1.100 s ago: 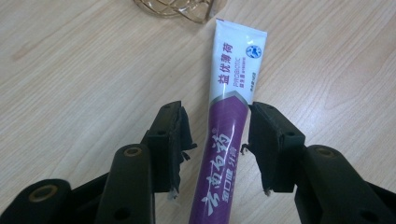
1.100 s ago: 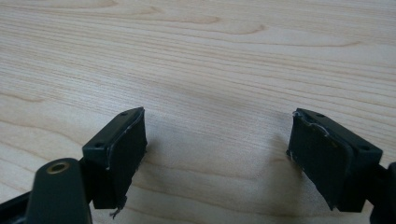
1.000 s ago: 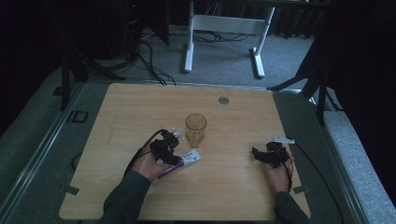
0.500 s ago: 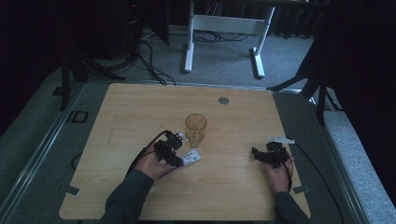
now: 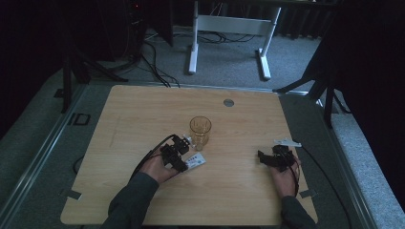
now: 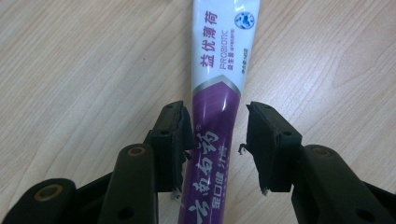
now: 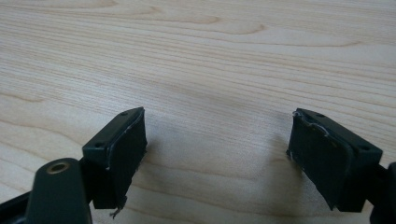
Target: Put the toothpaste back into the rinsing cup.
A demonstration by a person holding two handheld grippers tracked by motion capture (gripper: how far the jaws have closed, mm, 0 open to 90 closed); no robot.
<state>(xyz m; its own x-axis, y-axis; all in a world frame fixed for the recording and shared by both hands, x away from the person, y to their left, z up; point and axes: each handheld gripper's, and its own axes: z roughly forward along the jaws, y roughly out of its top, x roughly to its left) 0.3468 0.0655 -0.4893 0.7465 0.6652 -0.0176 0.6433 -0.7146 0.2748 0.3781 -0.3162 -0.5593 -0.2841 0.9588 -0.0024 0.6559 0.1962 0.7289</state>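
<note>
Left tool [image 5: 184, 160] and toothpaste tube [image 5: 196, 161] shifted between frames: one second ago tube lay angled lower-left of glass [image 5: 200, 132], purple end under hand; now tube sits closer in, just below glass, white end pointing right. Left hand [image 5: 156, 167] crept forward and right with it, toward the glass. Left gripper view: jaws flank purple section of tube [image 6: 217, 121], left pad [image 6: 180, 135] touching, right pad [image 6: 261, 140] standing slightly apart, tube flat on surface [image 6: 74, 70].
</note>
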